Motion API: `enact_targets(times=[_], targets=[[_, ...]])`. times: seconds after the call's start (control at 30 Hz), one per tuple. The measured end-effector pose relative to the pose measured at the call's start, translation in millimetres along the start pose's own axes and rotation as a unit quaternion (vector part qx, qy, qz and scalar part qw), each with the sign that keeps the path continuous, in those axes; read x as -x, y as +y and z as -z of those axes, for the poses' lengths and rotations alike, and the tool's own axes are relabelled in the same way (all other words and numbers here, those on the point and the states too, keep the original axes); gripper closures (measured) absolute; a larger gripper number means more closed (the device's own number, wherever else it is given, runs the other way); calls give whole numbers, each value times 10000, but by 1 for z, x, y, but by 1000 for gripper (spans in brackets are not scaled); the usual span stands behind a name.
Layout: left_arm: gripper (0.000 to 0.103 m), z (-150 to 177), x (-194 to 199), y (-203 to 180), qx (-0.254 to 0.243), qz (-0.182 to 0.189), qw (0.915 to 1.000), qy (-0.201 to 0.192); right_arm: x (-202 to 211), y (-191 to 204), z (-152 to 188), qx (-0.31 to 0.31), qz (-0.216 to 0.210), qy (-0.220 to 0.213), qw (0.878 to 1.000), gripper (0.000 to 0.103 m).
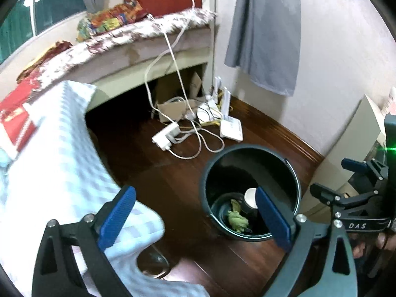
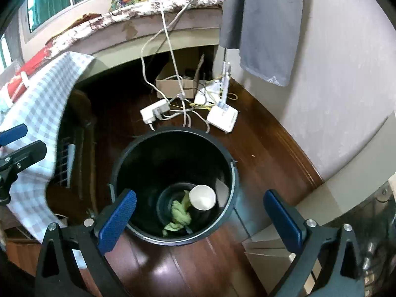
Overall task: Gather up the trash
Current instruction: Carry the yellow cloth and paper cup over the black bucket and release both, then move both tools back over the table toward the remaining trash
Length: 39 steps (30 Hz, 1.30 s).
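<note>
A dark round bin (image 2: pixel 138 156) stands on the wood floor; it also shows in the left wrist view (image 1: pixel 222 158). Inside lie a white paper cup (image 2: pixel 202 197) and a crumpled green wad (image 2: pixel 180 215), both also in the left wrist view, cup (image 1: pixel 250 197), wad (image 1: pixel 238 219). My right gripper (image 2: pixel 200 219) is open and empty, above the bin's near rim. My left gripper (image 1: pixel 195 219) is open and empty, above the floor left of the bin. The right gripper shows at the right edge of the left wrist view (image 1: pixel 331 178).
A table with a checked grey-white cloth (image 1: pixel 57 153) stands on the left. A power strip (image 2: pixel 154 111), cables, a white router (image 2: pixel 222 118) and a cardboard box (image 2: pixel 174 84) lie under a bench at the back. A grey cloth (image 2: pixel 267 24) hangs on the wall. A white cabinet (image 1: pixel 351 143) is right.
</note>
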<state>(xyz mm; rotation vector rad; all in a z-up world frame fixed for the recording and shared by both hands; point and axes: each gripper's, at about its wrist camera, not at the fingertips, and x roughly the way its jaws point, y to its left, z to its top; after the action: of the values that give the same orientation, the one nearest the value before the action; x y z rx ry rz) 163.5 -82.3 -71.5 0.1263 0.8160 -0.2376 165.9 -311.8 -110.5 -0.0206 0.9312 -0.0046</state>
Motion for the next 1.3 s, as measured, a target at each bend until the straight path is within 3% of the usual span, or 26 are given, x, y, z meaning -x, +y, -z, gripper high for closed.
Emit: enact_targets(times=[0.3,0.53,0.73,1.03,1.3], targets=[[5,0,30,19,275,-187,9992,-233,40,21,-10,186,155,-278,9993,0],[5,5,60,47,659,-406,9955,-542,63,43,-20,391,-3,-573,9976,0],[5,13,81,83,951,-829,9892,-750,72,83,-29,686,-302,-770,9942,0],[5,40,118,156,1693,-1566,9676,-1031,83,159,-46,1170,-812,-1016,9846,0],[5,72,132,216,2379,-2164,9410,-1052,86,221,-55,1554,-1184,-1099,9745,0]])
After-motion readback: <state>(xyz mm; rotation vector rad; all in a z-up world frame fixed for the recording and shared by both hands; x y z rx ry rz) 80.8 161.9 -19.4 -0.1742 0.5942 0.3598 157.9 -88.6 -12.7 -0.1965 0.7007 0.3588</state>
